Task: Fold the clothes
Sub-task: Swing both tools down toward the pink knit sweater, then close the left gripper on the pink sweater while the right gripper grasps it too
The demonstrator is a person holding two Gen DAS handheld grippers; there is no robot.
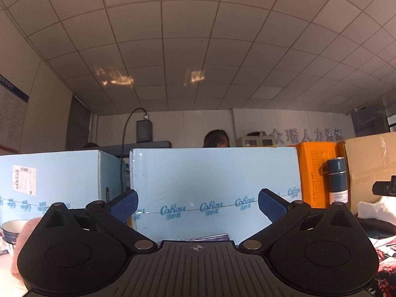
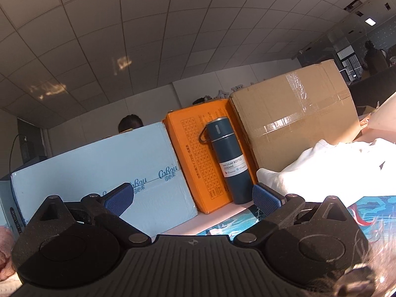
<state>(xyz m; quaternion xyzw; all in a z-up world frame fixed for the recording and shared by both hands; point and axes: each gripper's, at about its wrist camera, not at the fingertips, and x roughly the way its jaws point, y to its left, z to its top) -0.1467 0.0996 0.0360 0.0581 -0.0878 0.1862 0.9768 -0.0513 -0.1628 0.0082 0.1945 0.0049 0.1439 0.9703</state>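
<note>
Two low fisheye views sit just above a tabletop, each looking forward and tilted upward, so ceiling tiles fill the upper half. The left wrist view faces a pale blue box (image 1: 212,180) head-on and close. The right wrist view is angled rightward. Both share that box (image 2: 104,173), an orange box (image 1: 314,173) (image 2: 195,153) and a blue bottle (image 1: 337,180) (image 2: 229,163).

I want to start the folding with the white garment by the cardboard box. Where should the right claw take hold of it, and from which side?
Probably the white garment's near left edge, the low tip beside the bottle. It lies bunched, rising toward the right, so that thin edge suits the open right claw, coming in low from the left.
</note>
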